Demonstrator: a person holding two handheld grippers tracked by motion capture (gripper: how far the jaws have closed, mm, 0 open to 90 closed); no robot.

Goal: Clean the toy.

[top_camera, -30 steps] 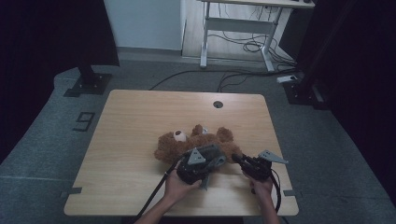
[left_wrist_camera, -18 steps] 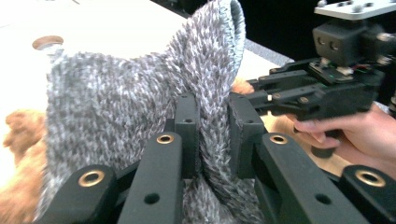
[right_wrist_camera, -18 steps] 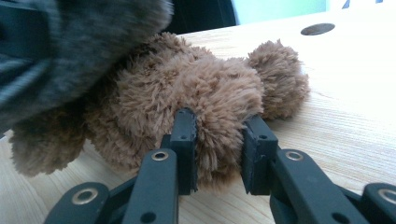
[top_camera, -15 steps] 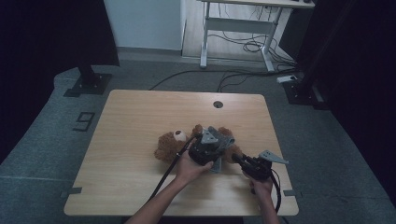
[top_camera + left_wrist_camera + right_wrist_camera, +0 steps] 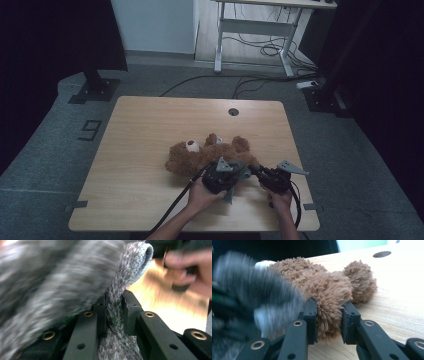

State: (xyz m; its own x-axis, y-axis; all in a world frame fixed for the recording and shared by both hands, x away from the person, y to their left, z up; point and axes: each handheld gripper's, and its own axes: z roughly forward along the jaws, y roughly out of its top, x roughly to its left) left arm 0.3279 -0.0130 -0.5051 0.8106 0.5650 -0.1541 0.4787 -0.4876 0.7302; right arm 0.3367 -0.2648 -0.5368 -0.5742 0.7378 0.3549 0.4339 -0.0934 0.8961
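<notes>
The right gripper (image 5: 329,320) pinned the brown plush teddy bear's (image 5: 210,154) limb at five o'clock, apparently steadying it while the left gripper (image 5: 113,315) clamped grey knitted fabric (image 5: 130,262).

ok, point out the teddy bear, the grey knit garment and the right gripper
teddy bear (image 5: 190,156): high view, on its brown head.
grey knit garment (image 5: 116,305): left gripper view, on the fold pinched between the jaws.
right gripper (image 5: 328,315): right gripper view, midway between its jaws, clamped on brown plush.
</notes>
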